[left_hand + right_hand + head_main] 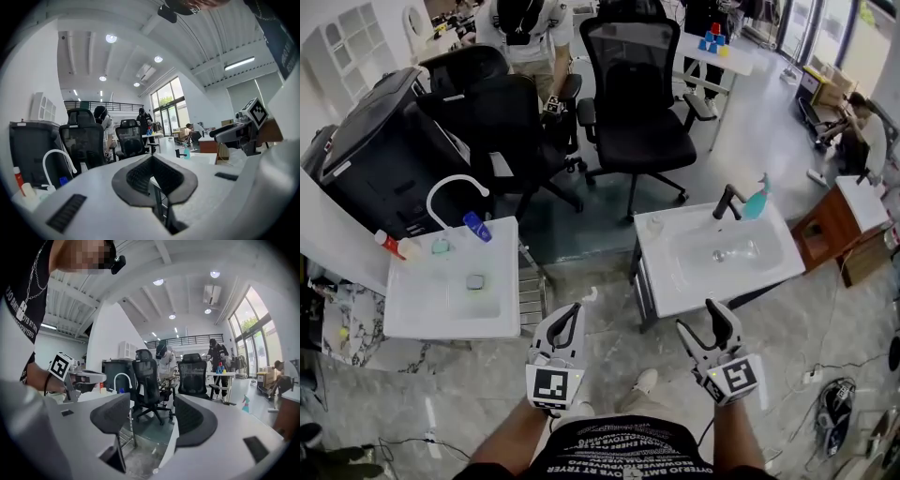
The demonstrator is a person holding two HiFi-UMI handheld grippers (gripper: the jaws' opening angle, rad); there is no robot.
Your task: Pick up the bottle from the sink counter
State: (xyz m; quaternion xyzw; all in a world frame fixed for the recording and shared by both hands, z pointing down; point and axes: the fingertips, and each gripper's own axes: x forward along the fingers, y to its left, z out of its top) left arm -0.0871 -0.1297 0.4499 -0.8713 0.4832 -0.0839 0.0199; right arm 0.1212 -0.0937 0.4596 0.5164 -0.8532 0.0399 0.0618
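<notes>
The task has hardly begun: neither tool holds anything, and both are short of the counters. The right gripper (701, 323) has its jaws spread wide, with only air and floor between them. The left gripper (570, 314) has its pads pressed together at the tips and pinches nothing. Both are held about level, side by side, just in front of the person's body.

Ahead of the right gripper, and near it, stands a sink counter (675, 286). A teal spray bottle (757, 200) stands upright at this counter's far edge, just beside the dark faucet (727, 201) and across the basin from the gripper. Ahead of the left gripper, towards its outer side, is a second sink counter (412, 314). On it a blue bottle (477, 226) sits slanted below a white faucet (450, 179), and a red-capped bottle (392, 245) lies at the far outer corner. Which bottle the task means cannot be told.

Everything is left to do: the reach to a counter, the closing on a bottle, the lift. The right gripper looks the readier, since its jaws are already apart and the teal bottle is on its side.
</notes>
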